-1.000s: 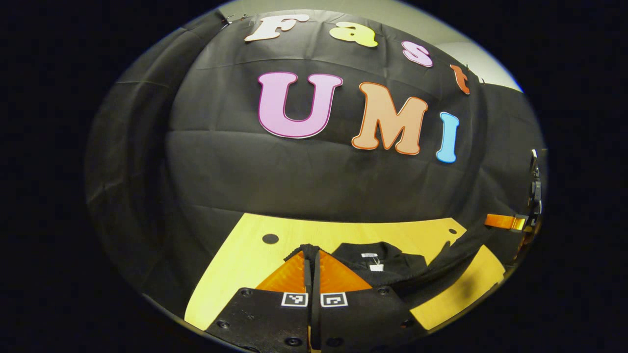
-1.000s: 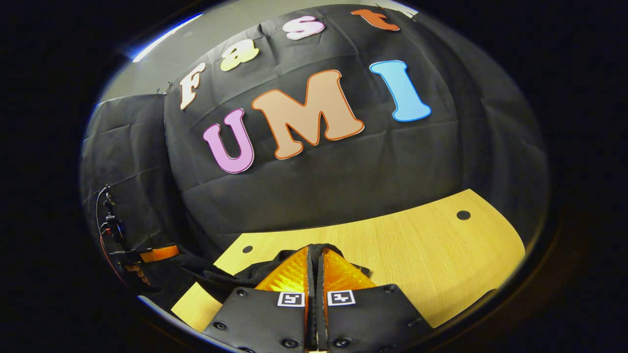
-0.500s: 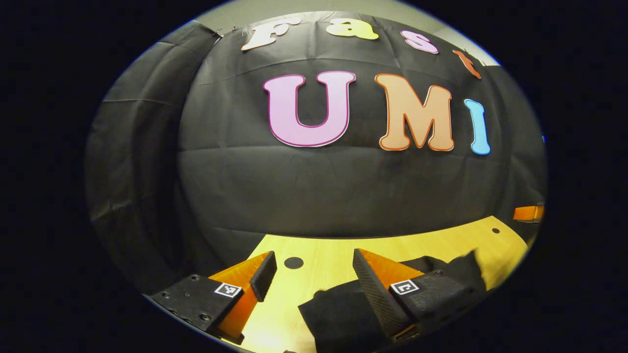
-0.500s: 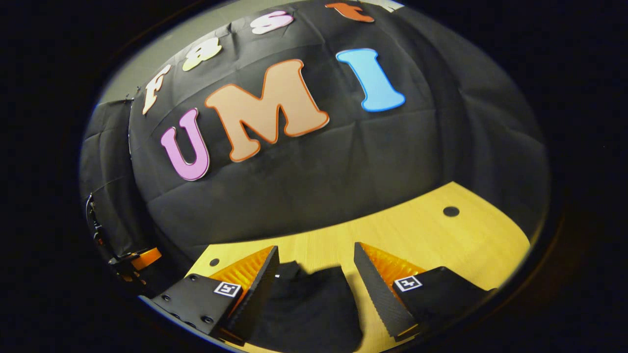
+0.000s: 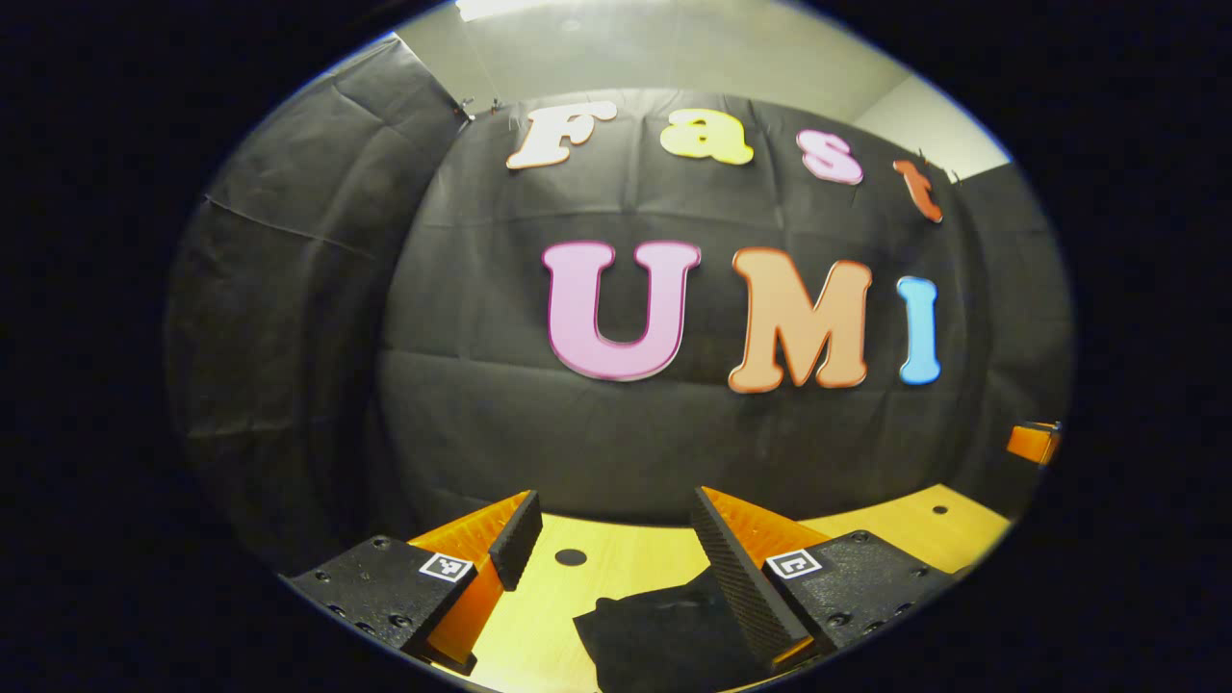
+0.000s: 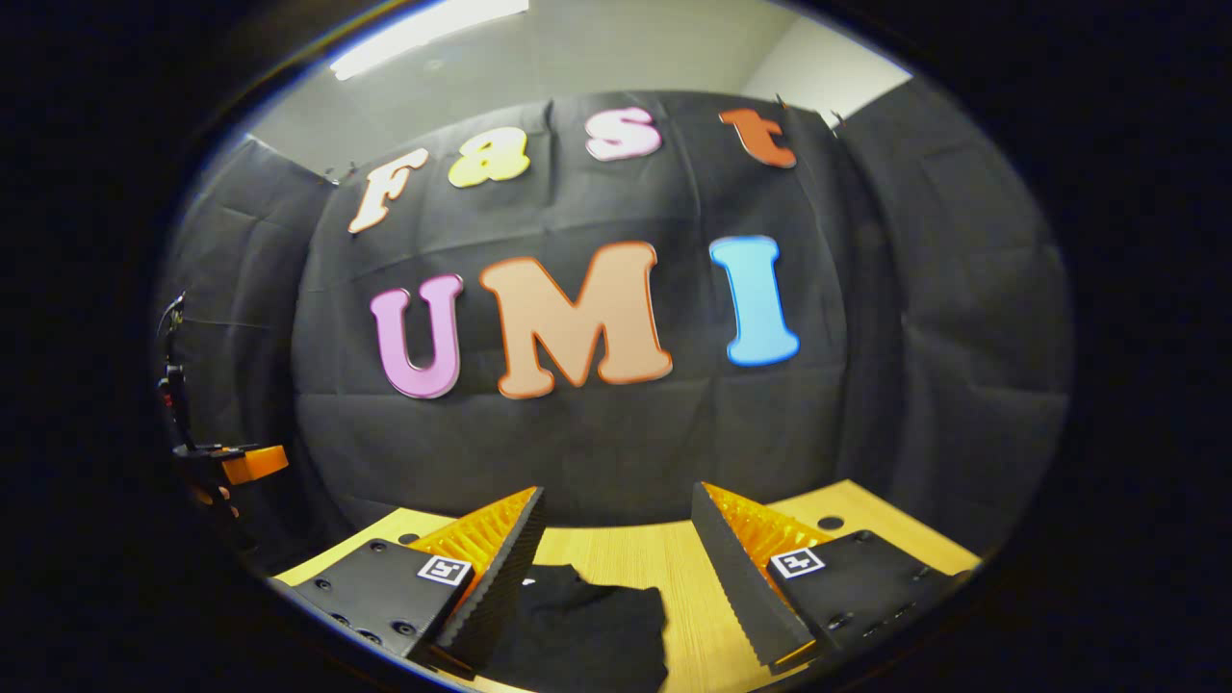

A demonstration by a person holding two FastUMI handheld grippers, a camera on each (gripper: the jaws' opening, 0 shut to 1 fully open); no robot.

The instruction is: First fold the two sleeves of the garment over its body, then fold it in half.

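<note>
The black garment [image 5: 659, 635] lies on the wooden table [image 5: 539, 616], low in the left gripper view, beneath and right of the gap between my left gripper's [image 5: 608, 539] fingers. That gripper is open and holds nothing. In the right gripper view the same black cloth [image 6: 587, 626] lies flat on the table [image 6: 674, 568] below my right gripper [image 6: 616, 539], which is open too, with its fingers apart above the fabric. The other gripper [image 6: 236, 462] shows far off at the left edge of the right gripper view.
The table has small dark round holes [image 5: 571, 556], [image 6: 830, 523] near its far edge. Behind the table hangs the black booth wall [image 5: 616, 452]. A pale ceiling with a light strip [image 6: 433, 29] shows at the top.
Both grippers were shut on the garment's edge one second ago. They have let go, opened wide and tilted upward, and the cloth now lies on the table.
</note>
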